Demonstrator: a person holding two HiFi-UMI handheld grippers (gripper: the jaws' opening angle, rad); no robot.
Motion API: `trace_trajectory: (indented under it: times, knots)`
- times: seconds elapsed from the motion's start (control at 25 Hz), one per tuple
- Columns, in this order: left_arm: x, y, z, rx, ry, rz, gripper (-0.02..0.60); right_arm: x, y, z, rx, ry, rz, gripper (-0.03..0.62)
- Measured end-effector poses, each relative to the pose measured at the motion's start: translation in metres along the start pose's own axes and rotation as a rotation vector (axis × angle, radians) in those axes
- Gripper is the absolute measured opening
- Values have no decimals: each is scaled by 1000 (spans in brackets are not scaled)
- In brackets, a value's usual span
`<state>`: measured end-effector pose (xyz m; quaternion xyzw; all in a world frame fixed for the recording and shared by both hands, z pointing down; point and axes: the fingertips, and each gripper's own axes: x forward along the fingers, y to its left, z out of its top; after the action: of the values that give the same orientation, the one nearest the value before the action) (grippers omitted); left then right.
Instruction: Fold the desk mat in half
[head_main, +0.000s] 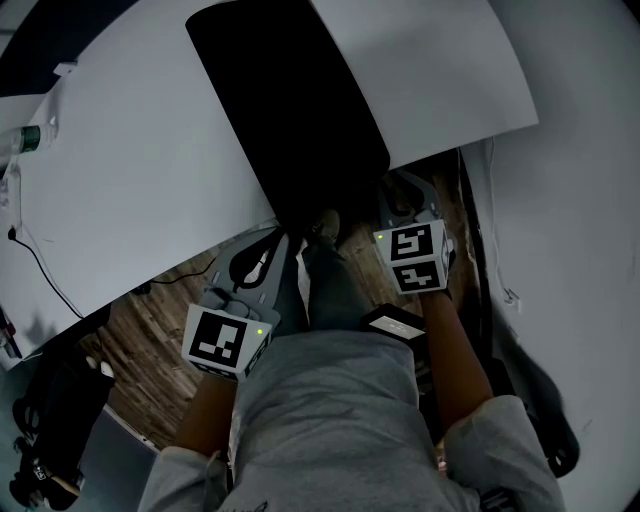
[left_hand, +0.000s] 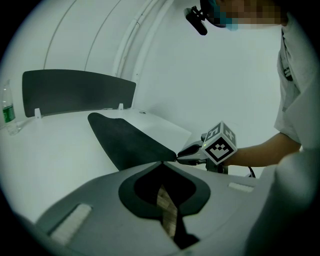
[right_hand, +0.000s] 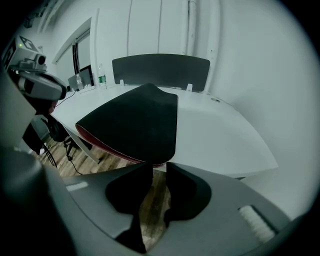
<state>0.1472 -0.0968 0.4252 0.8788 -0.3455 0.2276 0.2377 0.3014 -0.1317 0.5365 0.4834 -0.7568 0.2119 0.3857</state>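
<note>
head view: left gripper (head_main: 280, 238) and right gripper (head_main: 398, 198) jaws pinch the near edge of the desk mat (head_main: 290, 120), so next it likely needs lifting over to the far edge.

Left gripper (left_hand: 161, 163): I find my jaw tips drawn together on the near edge of the dark desk mat (left_hand: 125, 142), with wood flooring visible through the gap lower down between the jaws. The mat lies on the white table (left_hand: 55, 150). My right gripper (left_hand: 182, 154) touches the same edge just beside mine; its marker cube (left_hand: 220, 145) faces this camera, with my forearm (left_hand: 260, 150) behind it. A dark panel (left_hand: 75, 92) stands upright at the table's far side. A clear bottle (left_hand: 7, 112) stands at the far left
</note>
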Motion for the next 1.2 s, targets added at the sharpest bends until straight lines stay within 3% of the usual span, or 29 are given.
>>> trace_trajectory:
  times: [0.16,0.4,0.56,0.84,1.2]
  knots:
    - [-5,7,4,12,-9,-11,18,-6,7,4,24,-14,10,83]
    - [-18,9,5,38,-30,-26,18,-29,16,24,40,-91,20,9]
    - [-29,12,13,48,-44,-22,18,-46,31,45,51,-150,59,8]
    - [-55,14,29,79,-75,-31,18,-88,63,82,161,-252,170,6]
    - [-86,16,52,96,-129,-33,18,-128,88,118,134,-324,186,5]
